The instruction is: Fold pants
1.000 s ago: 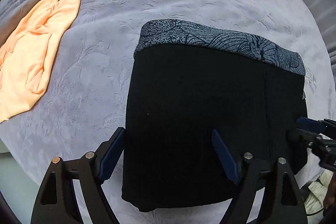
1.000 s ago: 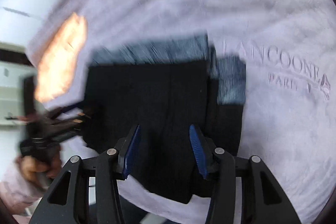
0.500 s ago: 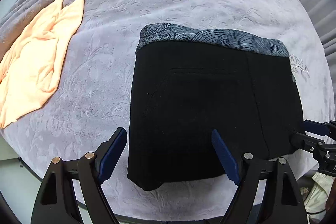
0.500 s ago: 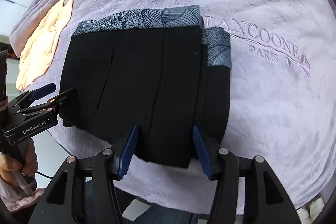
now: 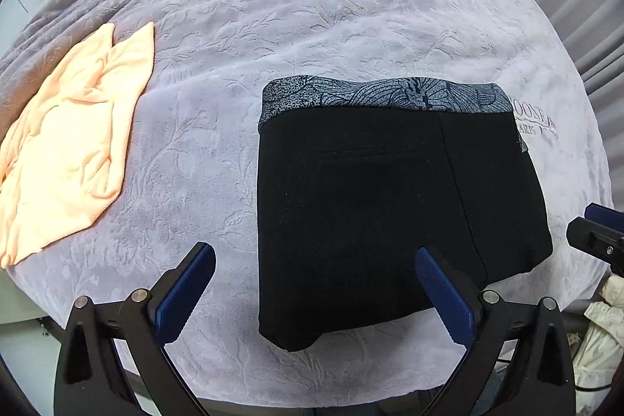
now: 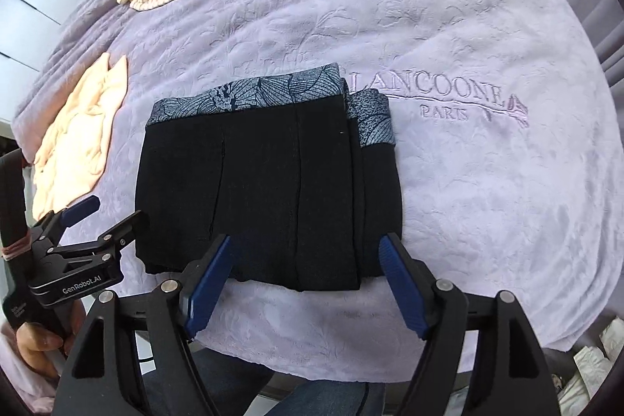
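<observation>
On the lilac bed cover (image 6: 487,201), your left gripper (image 5: 312,283) and right gripper (image 6: 304,271) hover spread and empty at the pants' (image 6: 265,190) near hem; beyond, its patterned waistband (image 5: 386,98) lies square. Lift both straight away without snagging the fold.

Bare blanket (image 6: 487,201) right of pants (image 6: 265,197); orange cloth (image 5: 66,158) left.

Left tool (image 5: 312,293): black triangular frames with cut-outs, silver screw heads, ribbed blue pads (image 5: 444,299). Right tool (image 6: 304,281): same build, blue pads (image 6: 206,283). In the right wrist view, the left tool's black body bears white "GenRobot.AI" lettering; below it, a bare hand (image 6: 37,342), light pink sleeve, and blue jeans (image 6: 234,385).
</observation>
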Available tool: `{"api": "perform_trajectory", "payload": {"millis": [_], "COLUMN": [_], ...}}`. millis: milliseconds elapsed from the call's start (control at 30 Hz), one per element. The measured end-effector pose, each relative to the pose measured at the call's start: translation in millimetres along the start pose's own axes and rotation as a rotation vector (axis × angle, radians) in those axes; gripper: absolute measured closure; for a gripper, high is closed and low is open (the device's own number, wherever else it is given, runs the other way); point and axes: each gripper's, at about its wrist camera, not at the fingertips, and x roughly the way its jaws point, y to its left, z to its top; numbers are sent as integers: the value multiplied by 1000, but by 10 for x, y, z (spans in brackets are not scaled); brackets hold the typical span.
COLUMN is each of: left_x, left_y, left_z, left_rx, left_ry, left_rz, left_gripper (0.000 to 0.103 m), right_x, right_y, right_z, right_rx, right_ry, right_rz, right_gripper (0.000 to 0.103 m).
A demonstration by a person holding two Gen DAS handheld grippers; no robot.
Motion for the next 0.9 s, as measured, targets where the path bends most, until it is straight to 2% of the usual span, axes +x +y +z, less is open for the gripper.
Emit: {"api": "perform_trajectory", "payload": {"millis": [133,200,467,733,900], "left_x": [-35,16,16,-102,-292], "left_y": [-47,-2,-120,-394,-576], "left_z": [30,152,135,47,2], "left_rx": [14,16,-6,-43,-13], "left_ry": [0,-3,-22,-22,-66], "left_rz": [-1,-1,31,63,138], "left_gripper": [0,0,0,0,0], "right_x": [-92,-101,-55,-98,-150], "right_y": [-25,11,81,-112,-144], "right_z": [-86,-98,-87,-134,-169], "right_rx": [43,52,43,28,-7], "right_ry": [1,-4,-11,-1,-3], "right_rz": [11,7,25,43,6], "right_gripper": [23,23,23,23,23]}}
